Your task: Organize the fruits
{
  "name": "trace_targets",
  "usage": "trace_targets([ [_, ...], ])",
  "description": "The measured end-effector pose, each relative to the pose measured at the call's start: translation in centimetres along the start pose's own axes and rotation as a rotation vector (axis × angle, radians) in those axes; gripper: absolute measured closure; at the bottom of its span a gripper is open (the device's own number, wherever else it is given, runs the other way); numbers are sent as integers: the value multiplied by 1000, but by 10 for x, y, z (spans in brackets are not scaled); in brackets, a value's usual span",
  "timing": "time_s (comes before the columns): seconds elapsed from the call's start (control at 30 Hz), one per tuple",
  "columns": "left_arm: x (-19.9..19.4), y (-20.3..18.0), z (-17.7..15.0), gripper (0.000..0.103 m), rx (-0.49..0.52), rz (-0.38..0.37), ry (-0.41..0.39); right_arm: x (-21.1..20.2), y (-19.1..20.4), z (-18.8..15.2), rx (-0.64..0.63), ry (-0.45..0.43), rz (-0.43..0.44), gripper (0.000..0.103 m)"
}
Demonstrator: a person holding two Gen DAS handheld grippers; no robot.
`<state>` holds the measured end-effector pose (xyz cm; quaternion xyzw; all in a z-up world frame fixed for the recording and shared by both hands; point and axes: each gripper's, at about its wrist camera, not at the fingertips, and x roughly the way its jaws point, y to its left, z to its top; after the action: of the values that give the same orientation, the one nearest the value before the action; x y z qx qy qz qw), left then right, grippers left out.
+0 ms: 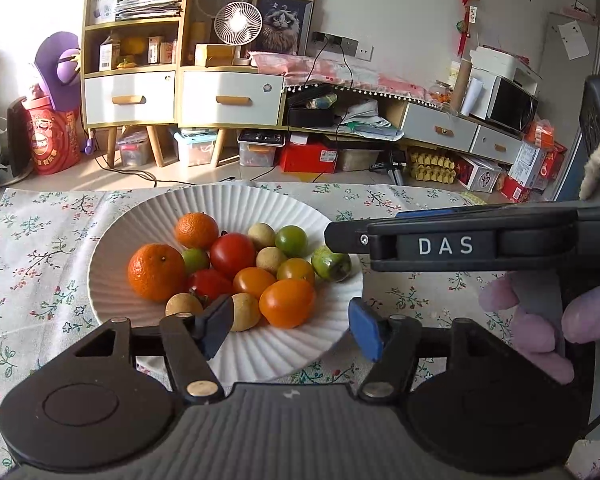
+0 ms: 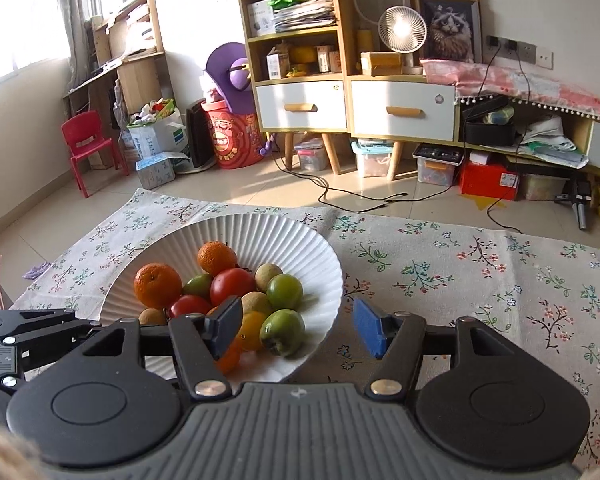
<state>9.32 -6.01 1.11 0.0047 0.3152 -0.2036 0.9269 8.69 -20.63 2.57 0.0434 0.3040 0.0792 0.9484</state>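
surface: floral cloth [image 1: 40, 248] spread on a table, tiled floor and wooden cabinets behind.
plate: white ribbed plate [image 1: 236, 204] on the cloth, near the cloth's left half in the right wrist view [image 2: 260, 232].
fruits: all heaped on the plate, touching one another; two oranges [image 1: 156, 272] at the left and back, red tomatoes [image 1: 232, 254] in the middle, orange tomatoes [image 1: 287, 303] at the front, pale round longans [image 1: 271, 260] scattered among them, green fruits [image 1: 291, 241] to the right.
axis: front orange tomato is oval, long axis running left-right, tilted slightly up to the right; green fruit [image 1: 331, 264] at the plate's right edge is also oval, long axis roughly left-right, one end toward the rim. oranges are round, no clear axis.
left gripper [image 1: 288, 330]: fingers parted, nothing between the pads; it hangs over the plate's near edge, left pad in front of a longan.
right gripper [image 2: 298, 330]: fingers apart, empty; left pad over the fruit pile, right pad over the cloth just beside the rim. seen from the left wrist, its body crosses at right, tip near the edge green fruit.
hand [image 1: 540, 320]: purple-gloved, at the right gripper's handle.
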Motion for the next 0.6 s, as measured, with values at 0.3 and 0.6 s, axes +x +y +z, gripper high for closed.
trace_targets([
  [0.3, -38, 13, -4, 8, -49, 118, 44, -36, 19, -6, 38, -4, -65, 6],
  [0.6, -51, 20, -13, 8, -91, 201, 129, -51, 46, -24, 15, 51, -160, 1],
])
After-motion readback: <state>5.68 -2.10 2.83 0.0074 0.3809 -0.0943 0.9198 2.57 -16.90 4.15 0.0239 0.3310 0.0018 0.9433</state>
